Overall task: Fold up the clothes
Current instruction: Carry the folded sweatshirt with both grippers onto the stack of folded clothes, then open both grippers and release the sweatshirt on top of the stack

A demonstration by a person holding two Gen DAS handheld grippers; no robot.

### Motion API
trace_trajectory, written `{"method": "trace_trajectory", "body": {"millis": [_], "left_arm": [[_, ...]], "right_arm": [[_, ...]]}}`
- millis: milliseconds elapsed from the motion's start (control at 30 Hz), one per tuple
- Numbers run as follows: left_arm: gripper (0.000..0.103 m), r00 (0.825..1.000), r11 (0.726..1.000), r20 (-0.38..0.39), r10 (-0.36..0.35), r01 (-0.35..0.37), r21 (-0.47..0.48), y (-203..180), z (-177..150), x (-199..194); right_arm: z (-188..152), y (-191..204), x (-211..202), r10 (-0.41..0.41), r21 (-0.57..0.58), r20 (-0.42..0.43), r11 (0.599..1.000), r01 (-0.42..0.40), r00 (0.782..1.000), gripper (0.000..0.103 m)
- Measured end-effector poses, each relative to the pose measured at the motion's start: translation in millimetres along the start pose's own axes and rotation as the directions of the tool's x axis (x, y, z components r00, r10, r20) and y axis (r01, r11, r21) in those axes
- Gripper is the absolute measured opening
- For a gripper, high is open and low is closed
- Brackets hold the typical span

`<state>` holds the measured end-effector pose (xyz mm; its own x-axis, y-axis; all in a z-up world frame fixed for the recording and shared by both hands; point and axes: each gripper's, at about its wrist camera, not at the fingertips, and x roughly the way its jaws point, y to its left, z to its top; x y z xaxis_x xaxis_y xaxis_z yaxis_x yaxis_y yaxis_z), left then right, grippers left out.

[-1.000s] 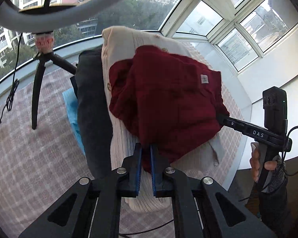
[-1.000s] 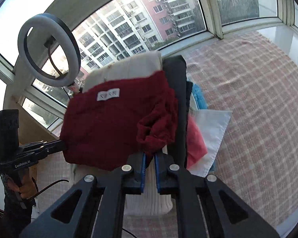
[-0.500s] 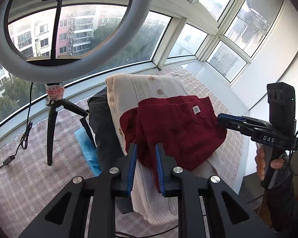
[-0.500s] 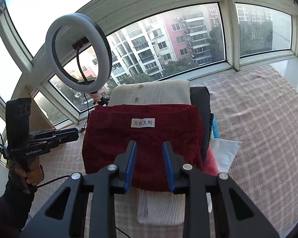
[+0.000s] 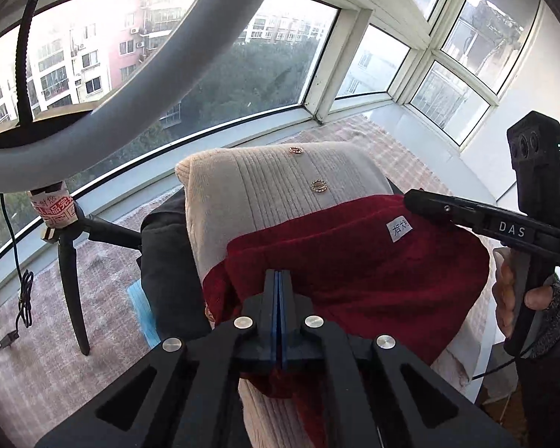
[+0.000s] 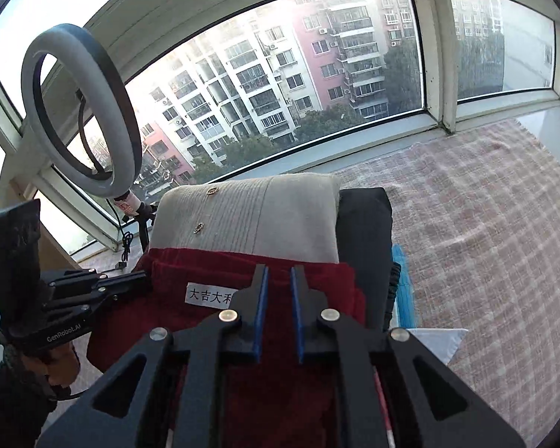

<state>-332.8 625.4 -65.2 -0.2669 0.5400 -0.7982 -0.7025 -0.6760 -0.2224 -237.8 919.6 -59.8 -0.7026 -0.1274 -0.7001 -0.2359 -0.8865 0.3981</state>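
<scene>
You're finishing w/ the folded red garment (image 5: pixel 354 272), now lying on top of the cream knit cardigan (image 5: pixel 272 186) on the stack, dark garment (image 5: pixel 168 261) beside it. Your left gripper (image 5: pixel 279 276) is sitting fully closed w/ nothing between its jaws, having just been closing. Your right gripper (image 6: pixel 279 280) is showing a narrow gap, empty, above the red cloth. Next, I'd judge: you're either squaring edges or reaching for another piece.

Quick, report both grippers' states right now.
Left gripper: just closed, fully shut, holding nothing, above the red garment.
Right gripper: just closed down to a narrow slit, open, gripping nothing.
</scene>
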Motion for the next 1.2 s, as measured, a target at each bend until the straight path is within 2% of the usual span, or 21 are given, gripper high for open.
{"method": "trace_trajectory", "body": {"millis": [67, 100, 200, 233, 333, 433, 533, 567, 600, 633, 733, 833, 900, 1000, 1033, 1067, 1100, 1133, 1167, 1200], "left_arm": [[0.002, 1.0, 0.999, -0.008, 0.02, -0.02, 0.033, -5.8, -1.1, 1.6], [0.002, 1.0, 0.999, -0.012, 0.025, -0.025, 0.037, -6.9, -1.0, 2.6], [0.002, 0.999, 0.999, -0.022, 0.026, -0.026, 0.03, -7.6, 0.3, 3.0], [0.002, 0.999, 0.999, -0.024, 0.024, -0.024, 0.026, -7.3, 0.4, 2.5], [0.002, 0.999, 1.0, -0.025, 0.025, -0.024, 0.019, -4.9, 0.9, 1.0], [0.002, 0.999, 0.999, -0.024, 0.03, -0.03, 0.014, -5.6, 0.3, 0.7], [0.001, 0.999, 0.999, -0.023, 0.046, -0.046, 0.023, -6.5, -0.1, 1.0], [0.001, 0.998, 0.998, -0.023, 0.054, -0.053, 0.03, -7.7, -0.3, 0.9], [0.001, 0.998, 0.997, -0.022, 0.061, -0.06, 0.039, -9.2, -0.5, 0.6], [0.001, 0.997, 0.997, -0.022, 0.069, -0.067, 0.048, -10.6, -0.7, 0.4], [0.001, 0.996, 0.994, -0.018, 0.084, -0.083, 0.066, -14.5, -0.6, -4.5], [0.006, 0.999, 0.998, 0.024, 0.048, -0.049, 0.034, -20.9, -2.2, -28.8], [0.01, 0.999, 0.999, 0.049, -0.013, 0.011, 0.039, -32.6, -12.1, -47.1], [0.012, 0.997, 0.994, 0.02, -0.074, 0.072, 0.087, -49.1, -31.8, -51.3], [0.014, 0.998, 0.993, 0.004, -0.055, 0.054, 0.108, -50.8, -36.8, -45.5], [0.014, 1.0, 0.991, -0.013, -0.025, 0.026, 0.131, -51.6, -41.3, -37.9], [0.014, 1.0, 0.992, -0.028, -0.002, 0.005, 0.129, -47.2, -44.0, -28.7], [0.013, 0.999, 0.995, -0.038, -0.018, 0.022, 0.096, -39.5, -44.6, -23.0], [0.013, 0.998, 0.997, -0.044, -0.046, 0.049, 0.057, -31.2, -44.8, -18.6], [0.012, 0.997, 0.998, -0.042, -0.059, 0.06, 0.033, -26.4, -43.7, -18.7]], "right_arm": [[-3.5, 0.1, -26.4, -0.014, -0.009, 0.066, 1.0, 0.015, 0.998, 0.01], [-8.1, -0.8, -39.7, 0.007, -0.016, 0.09, 1.0, -0.005, 0.996, 0.012], [-28.9, -6.6, -63.0, 0.015, -0.049, 0.081, 0.999, -0.011, 0.997, 0.012], [-38.4, -10.3, -68.5, 0.002, -0.044, 0.069, 0.999, 0.001, 0.998, 0.012], [-62.1, -22.4, -87.0, 0.043, 0.007, 0.066, 0.999, -0.044, 0.997, 0.012], [-68.1, -4.6, -95.3, 0.052, -0.048, 0.091, 0.998, -0.048, 0.995, 0.012], [-64.6, 19.8, -62.2, 0.001, -0.155, 0.0, 0.988, -0.001, 1.0, 0.011], [-67.2, 12.4, -54.7, -0.044, -0.136, -0.034, 0.99, 0.039, 0.998, 0.011], [-70.7, 1.1, -48.3, -0.095, -0.104, -0.071, 0.991, 0.087, 0.993, 0.004], [-74.2, -10.2, -41.9, -0.143, -0.074, -0.109, 0.988, 0.135, 0.984, 0.004], [-73.1, -22.2, -76.2, -0.073, 0.014, -0.01, 0.997, 0.073, 0.997, 0.005], [-56.3, -0.7, -97.3, -0.018, -0.043, 0.069, 0.999, 0.021, 0.997, 0.005], [-41.7, 21.9, -86.5, -0.01, -0.123, 0.063, 0.992, 0.018, 0.998, 0.005], [-27.3, 41.4, -51.7, -0.014, -0.193, 0.0, 0.981, 0.014, 1.0, 0.005], [-23.2, 46.1, -38.7, -0.018, -0.21, -0.024, 0.978, 0.012, 1.0, 0.005], [-20.3, 44.5, -26.7, -0.06, -0.22, -0.032, 0.974, 0.051, 0.998, 0.005], [-17.6, 41.3, -15.1, -0.111, -0.227, -0.036, 0.969, 0.1, 0.993, 0.005], [-14.9, 38.1, -3.4, -0.163, -0.234, -0.039, 0.961, 0.149, 0.986, 0.005], [-10.9, 28.3, 5.6, -0.183, -0.2, -0.05, 0.965, 0.17, 0.982, 0.004], [-7.2, 16.4, 8.1, -0.154, -0.141, -0.066, 0.98, 0.143, 0.986, 0.001]]}}
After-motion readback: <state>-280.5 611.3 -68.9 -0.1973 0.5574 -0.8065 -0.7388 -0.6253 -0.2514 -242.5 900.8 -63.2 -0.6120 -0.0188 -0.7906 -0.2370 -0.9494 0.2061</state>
